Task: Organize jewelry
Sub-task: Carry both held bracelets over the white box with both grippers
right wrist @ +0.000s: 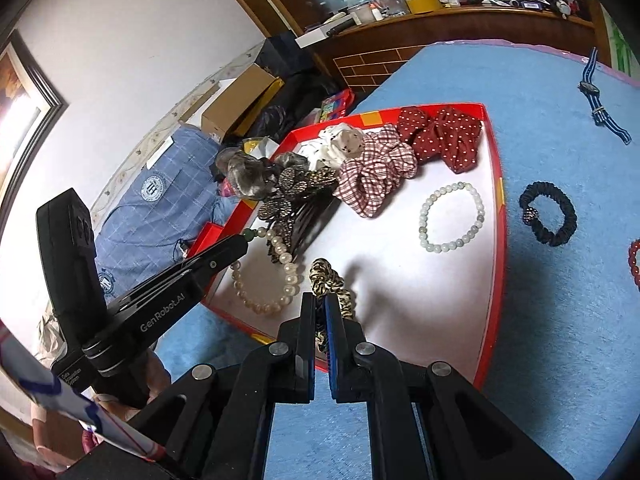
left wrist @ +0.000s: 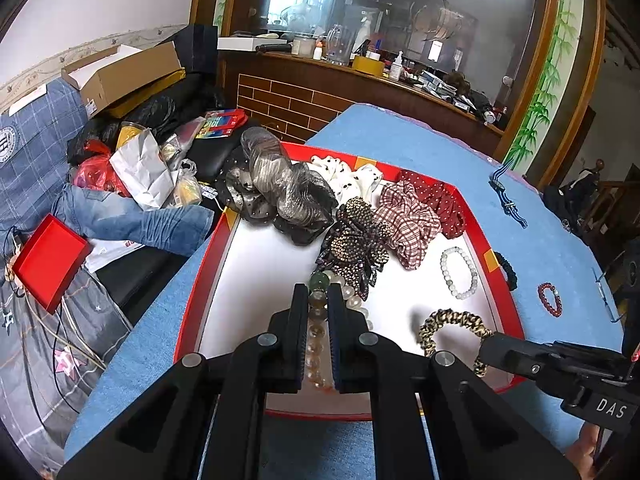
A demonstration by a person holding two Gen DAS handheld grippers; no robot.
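Observation:
A red tray (left wrist: pixel 457 191) (right wrist: pixel 500 184) with a white floor lies on the blue cloth. My left gripper (left wrist: pixel 318 297) (right wrist: pixel 245 240) is shut on a string of pearl and amber beads (left wrist: pixel 316 336) (right wrist: pixel 286 276) with a green bead at the fingertips; the string trails onto the tray floor. My right gripper (right wrist: pixel 320 302) (left wrist: pixel 490 346) is shut on a leopard-print scrunchie (right wrist: pixel 326 278) (left wrist: pixel 452 316) just above the tray's near part. A pale bead bracelet (left wrist: pixel 444 264) (right wrist: pixel 423 220) lies loose in the tray.
At the tray's far end lie a rhinestone butterfly clip (left wrist: pixel 356 240), plaid (left wrist: pixel 408 220), red dotted (right wrist: pixel 444 136), white (left wrist: pixel 352 178) and grey-black (left wrist: pixel 280 188) scrunchies. Outside it on the cloth are a black scrunchie (right wrist: pixel 560 216), a red bead bracelet (left wrist: pixel 541 294) and a striped watch (right wrist: pixel 596 96).

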